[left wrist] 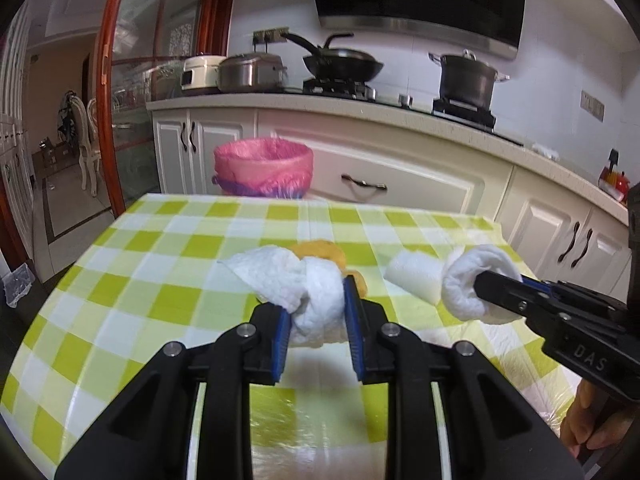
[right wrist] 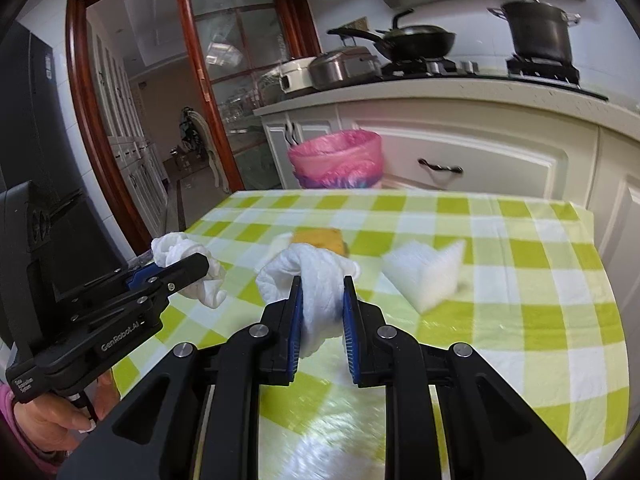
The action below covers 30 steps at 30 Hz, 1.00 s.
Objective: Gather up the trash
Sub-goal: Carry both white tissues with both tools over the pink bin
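The left gripper (left wrist: 316, 300) is clamped on a crumpled white paper towel (left wrist: 308, 280), a soft, quilted wad pinched between its blue ribbed pads and raised above the table (left wrist: 140, 264). The right gripper (right wrist: 320, 300) is clamped on a second crumpled paper towel (right wrist: 316, 276) of the same texture. At 2 o'clock from the right gripper, a third folded paper towel (right wrist: 424, 272) lies flat on the glossy green-and-white checked tablecloth. A yellow-orange sponge-like piece (right wrist: 320, 240) lies at 12 o'clock, just beyond both held wads. A pink-lined trash bin (left wrist: 264, 168) stands beyond the far table edge, at 12 o'clock.
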Motion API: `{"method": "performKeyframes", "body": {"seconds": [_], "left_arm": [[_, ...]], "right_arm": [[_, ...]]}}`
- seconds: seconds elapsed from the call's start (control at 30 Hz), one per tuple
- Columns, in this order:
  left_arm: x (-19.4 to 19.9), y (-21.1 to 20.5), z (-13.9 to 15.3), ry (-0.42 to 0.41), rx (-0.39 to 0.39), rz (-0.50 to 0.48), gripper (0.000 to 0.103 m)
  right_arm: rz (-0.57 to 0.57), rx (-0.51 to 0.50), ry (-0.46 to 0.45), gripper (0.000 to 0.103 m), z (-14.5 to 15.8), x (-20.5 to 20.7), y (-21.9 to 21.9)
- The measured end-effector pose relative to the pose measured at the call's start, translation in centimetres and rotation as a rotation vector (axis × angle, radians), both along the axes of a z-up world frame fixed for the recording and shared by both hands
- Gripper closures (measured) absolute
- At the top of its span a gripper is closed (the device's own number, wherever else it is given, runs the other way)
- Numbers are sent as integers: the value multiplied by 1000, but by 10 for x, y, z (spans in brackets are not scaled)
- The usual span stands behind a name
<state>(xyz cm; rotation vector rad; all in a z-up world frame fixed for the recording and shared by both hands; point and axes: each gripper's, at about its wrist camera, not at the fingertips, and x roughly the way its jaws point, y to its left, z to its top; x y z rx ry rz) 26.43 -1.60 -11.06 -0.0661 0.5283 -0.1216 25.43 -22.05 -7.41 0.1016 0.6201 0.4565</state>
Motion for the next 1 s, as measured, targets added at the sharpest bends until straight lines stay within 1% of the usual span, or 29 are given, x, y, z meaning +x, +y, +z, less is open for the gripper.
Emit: {"method": "performKeyframes", "body": {"seconds": [0.3,0.57,0.77,0.87,1.0], "left_arm": [[-6,35,28,-91,3,54,79],[22,60,46,-122,-3,77,79],[63,73,59,-145,-8,82,79],[95,80,63,-147,-7,83,79],[140,86,66,-144,2,81,79]], "right_arm": [[50,-10,-59,84,25,15,46],[76,-9,-106,84,47,49,76],[85,-5,-140,84,61,90,91],[93,-10,-151,84,65,114,97],[101,-21,-158,84,67,158,105]]}}
